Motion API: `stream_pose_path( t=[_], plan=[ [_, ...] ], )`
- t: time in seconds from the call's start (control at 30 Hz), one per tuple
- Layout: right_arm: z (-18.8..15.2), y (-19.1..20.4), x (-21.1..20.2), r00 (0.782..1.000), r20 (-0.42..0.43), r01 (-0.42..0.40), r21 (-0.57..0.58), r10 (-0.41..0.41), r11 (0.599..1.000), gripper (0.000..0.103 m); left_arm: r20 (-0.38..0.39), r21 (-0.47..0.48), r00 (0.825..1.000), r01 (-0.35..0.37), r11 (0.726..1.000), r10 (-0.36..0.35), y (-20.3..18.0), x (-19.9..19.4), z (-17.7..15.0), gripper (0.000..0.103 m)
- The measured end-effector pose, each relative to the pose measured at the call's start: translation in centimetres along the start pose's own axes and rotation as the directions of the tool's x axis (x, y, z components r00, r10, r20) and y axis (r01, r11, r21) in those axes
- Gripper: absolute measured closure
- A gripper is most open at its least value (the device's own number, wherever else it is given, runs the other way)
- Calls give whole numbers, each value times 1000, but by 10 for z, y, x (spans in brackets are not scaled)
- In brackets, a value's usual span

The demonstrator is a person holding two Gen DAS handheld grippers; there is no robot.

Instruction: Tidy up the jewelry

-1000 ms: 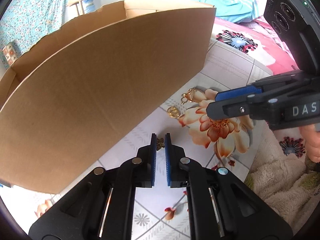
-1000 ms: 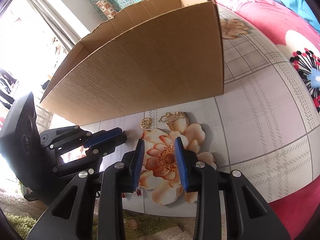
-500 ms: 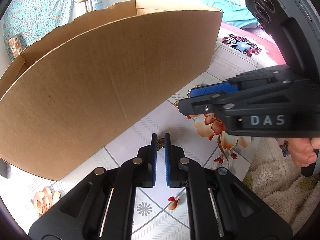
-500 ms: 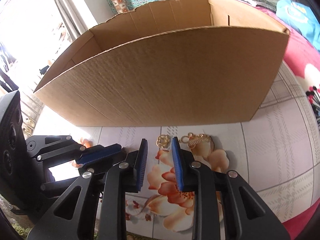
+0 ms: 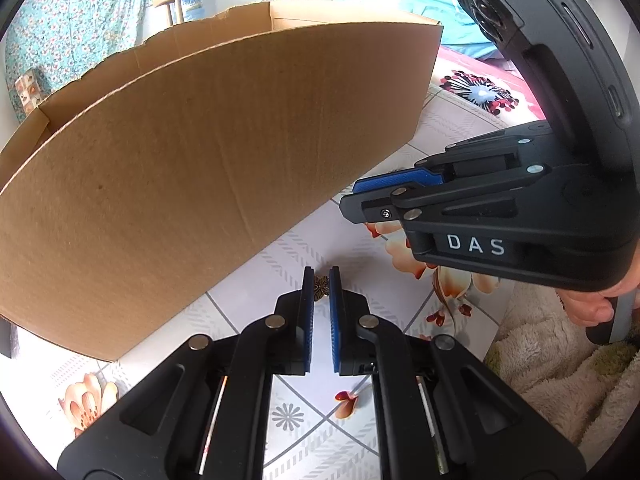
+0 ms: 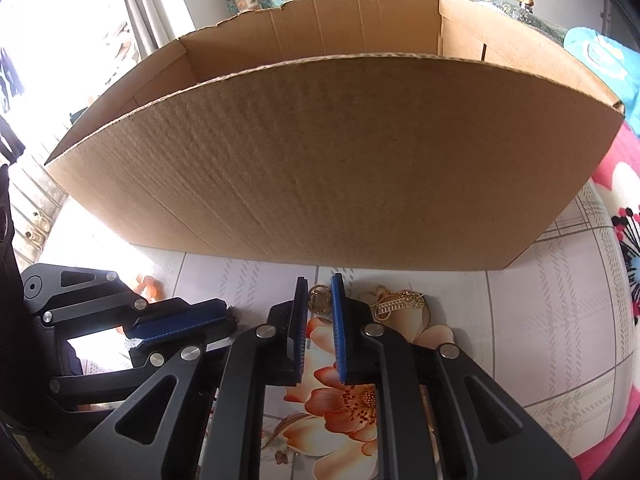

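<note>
Between our left gripper's (image 5: 321,280) narrowed fingertips sits a small bronze flower charm (image 5: 320,286); our right gripper (image 6: 319,294) has just closed on a gold ring-shaped earring (image 6: 317,299). Such shallow tip grips could drop either piece before the brown cardboard box (image 6: 340,168) beyond.

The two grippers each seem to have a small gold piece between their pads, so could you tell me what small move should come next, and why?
Probably lift both and carry them over the cardboard box rim. The left gripper pinches a small flower-shaped piece; the right gripper, whose jaws have just been closing, clamps a gold ring piece. The box stands open just behind.
</note>
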State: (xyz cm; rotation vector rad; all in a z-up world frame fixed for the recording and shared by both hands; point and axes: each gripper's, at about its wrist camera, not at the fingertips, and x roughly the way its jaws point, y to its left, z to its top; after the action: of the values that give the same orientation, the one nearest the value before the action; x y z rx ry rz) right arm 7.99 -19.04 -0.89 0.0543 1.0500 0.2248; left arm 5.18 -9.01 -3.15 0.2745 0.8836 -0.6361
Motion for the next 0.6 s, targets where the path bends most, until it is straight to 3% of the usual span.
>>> stream_pose_path(
  t=[0.23,0.4,0.6],
  plan=[
    [-2,-13,-16,998,40,-49,63,46,997,92,4,-5,1000,7,1000,-7,2,-1,-2,97],
    [-9,-33,-31,987,74,-157,164,146,974,92,8,-9,1000,11,1000,-11,4,-2,-3,97],
    [-13,-36,-41,986,97,-151,174,135,973,92,7,-13,1000,20,1000,-19,4,-2,-3,97]
  ],
)
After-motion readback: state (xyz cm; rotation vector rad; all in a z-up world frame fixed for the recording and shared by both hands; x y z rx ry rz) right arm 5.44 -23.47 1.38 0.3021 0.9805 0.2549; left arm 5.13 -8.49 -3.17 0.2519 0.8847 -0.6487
